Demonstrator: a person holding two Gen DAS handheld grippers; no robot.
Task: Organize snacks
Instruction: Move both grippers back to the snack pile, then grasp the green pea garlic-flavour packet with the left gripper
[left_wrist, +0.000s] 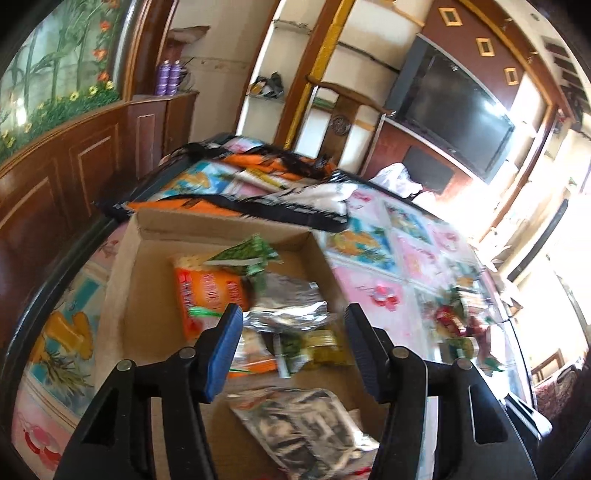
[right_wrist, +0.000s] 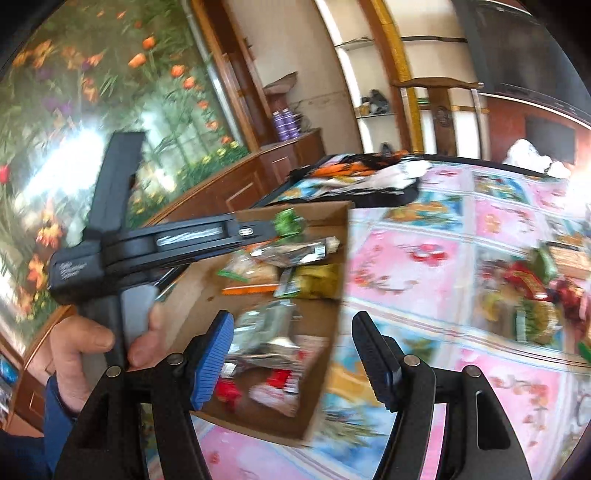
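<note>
Left gripper (left_wrist: 293, 332) hung open and empty over the cardboard box (left_wrist: 122, 295), mid-frame. Right gripper (right_wrist: 291, 354) likewise open, empty. Next probably: fetch loose snacks (right_wrist: 524, 295) at right.

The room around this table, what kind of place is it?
Probably a home living or dining room: a flat-screen television on a wood-panelled wall, a flower mural, and a table with a patterned cloth.

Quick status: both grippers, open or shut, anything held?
Left gripper: open, nothing held, above the cardboard box.
Right gripper: open, nothing between its pads.
</note>
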